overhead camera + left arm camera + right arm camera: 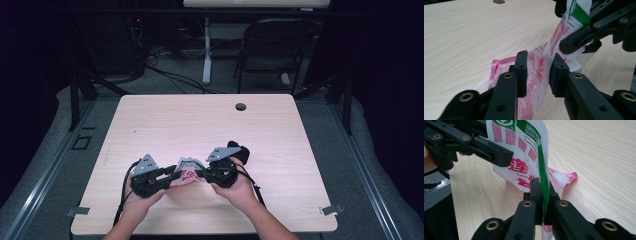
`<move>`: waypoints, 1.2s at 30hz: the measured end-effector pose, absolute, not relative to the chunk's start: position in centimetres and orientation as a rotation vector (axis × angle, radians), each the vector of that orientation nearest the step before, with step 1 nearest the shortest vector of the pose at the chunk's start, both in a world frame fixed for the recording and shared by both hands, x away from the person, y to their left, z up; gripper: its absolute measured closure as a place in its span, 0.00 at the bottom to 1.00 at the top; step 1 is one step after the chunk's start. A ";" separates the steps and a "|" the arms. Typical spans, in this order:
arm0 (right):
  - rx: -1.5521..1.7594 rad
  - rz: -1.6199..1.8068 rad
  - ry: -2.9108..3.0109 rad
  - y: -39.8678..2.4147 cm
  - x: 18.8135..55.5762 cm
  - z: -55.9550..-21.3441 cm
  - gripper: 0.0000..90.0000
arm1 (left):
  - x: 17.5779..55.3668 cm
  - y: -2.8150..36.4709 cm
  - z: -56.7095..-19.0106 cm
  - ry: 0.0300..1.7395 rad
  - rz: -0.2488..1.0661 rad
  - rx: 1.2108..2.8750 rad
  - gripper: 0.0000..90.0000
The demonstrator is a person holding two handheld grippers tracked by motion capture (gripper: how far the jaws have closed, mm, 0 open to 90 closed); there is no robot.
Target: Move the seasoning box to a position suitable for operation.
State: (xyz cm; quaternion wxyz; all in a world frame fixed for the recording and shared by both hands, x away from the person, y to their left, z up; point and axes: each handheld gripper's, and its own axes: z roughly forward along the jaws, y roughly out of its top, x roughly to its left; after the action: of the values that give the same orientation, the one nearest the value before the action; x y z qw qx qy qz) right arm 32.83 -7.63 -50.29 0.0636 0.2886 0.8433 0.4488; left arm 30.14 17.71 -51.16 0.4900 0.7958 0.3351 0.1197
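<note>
Near the table's (150,115) front edge, a red, white and green plastic pouch (187,170) hangs between both grippers: right gripper (543,195) pinches its green edge, left gripper (537,72) straddles it, jaws spread.

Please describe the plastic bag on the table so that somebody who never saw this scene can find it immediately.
Look at the light wooden table, then at its near edge, where two hands hold black grippers. Between the left gripper and the right gripper hangs the plastic bag. It is the one colourful thing there: white and crumpled, with red print and a green band.
</note>
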 end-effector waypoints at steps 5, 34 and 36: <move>0.860 1.366 2.555 -7.6 33.1 -50.2 1.00 | 30.2 17.7 -51.9 0.833 0.319 1.967 0.61; 0.814 1.397 2.507 -6.8 33.7 -49.5 1.00 | 31.5 17.5 -55.8 0.833 0.341 2.080 0.51; 0.809 1.388 2.512 -6.7 34.0 -49.4 1.00 | 31.4 17.6 -55.6 0.837 0.347 2.073 0.57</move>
State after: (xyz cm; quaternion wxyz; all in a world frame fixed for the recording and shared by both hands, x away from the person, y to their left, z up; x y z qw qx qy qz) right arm 33.96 -6.75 -49.36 0.0799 0.2704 0.8397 0.4641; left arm 31.45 17.57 -55.62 0.4256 0.8292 0.3346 0.1388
